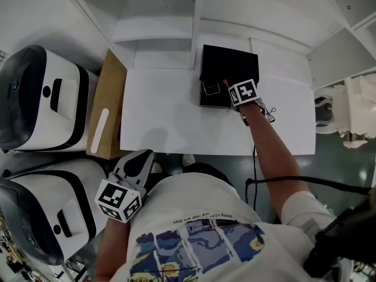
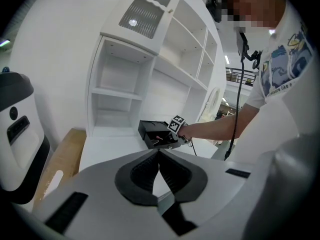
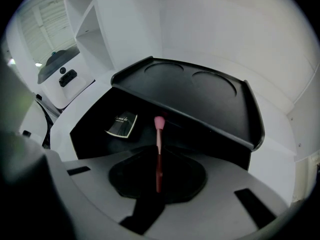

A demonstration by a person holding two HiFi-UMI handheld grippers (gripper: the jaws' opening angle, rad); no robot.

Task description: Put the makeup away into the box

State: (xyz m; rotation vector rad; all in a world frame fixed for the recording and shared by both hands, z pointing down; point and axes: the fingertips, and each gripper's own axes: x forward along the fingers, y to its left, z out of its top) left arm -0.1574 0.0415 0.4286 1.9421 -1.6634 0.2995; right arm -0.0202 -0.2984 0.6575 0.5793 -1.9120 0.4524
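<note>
Since the right tongs (image 3: 158,159) are clamped on the brush (image 3: 159,134), its pink tip pointing ahead of them into the open box (image 3: 200,94), lower it gently, clear of the packet (image 3: 121,124) ahead-left, and release only once it rests inside. The left tongs (image 2: 159,156) are closed on nothing, with the box well ahead of them.

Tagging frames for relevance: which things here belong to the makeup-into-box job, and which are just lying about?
Job:
black box
makeup brush, clamped in the fingers of the right gripper
black packet inside the box

Lying about:
brown board
two white machines
white shelf unit
left gripper, shut, empty
</note>
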